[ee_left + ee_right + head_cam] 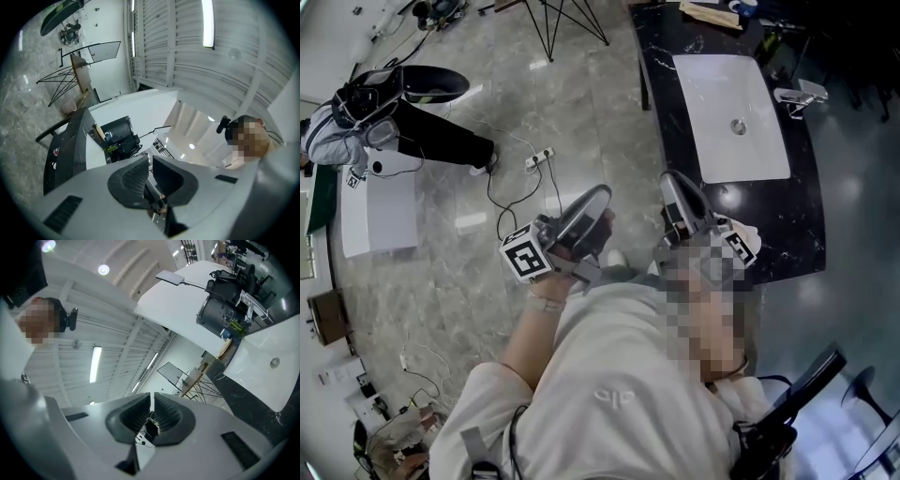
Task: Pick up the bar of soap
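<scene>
Both tools sit close to the person's chest, tips pointing up and away from the dark desk (802, 234), so the step in hand is finding the target and reaching for it. The left hand-held gripper (151, 165) is clenched with nothing between its pads, and the right hand-held gripper (153, 401) is likewise clenched and empty. The bar of soap cannot be made out in any view. It most likely lies on the desk beside the white sink (727, 103), perhaps by the tap (797, 96) on the sink's right or among the small clutter at the far end, but that is only a guess. The first need, then, is to turn the head toward the desk until the bar shows plainly. The right tool looks the better choice, since the desk lies on that side. Its jaws should be released wide before it goes down, not over the bar. It should come from above, straddle the bar's narrower sides and keep the pads level. Soap is probably slick, so a low, steady squeeze and a straight lift should hold better than a hard pinch near the top edge.
</scene>
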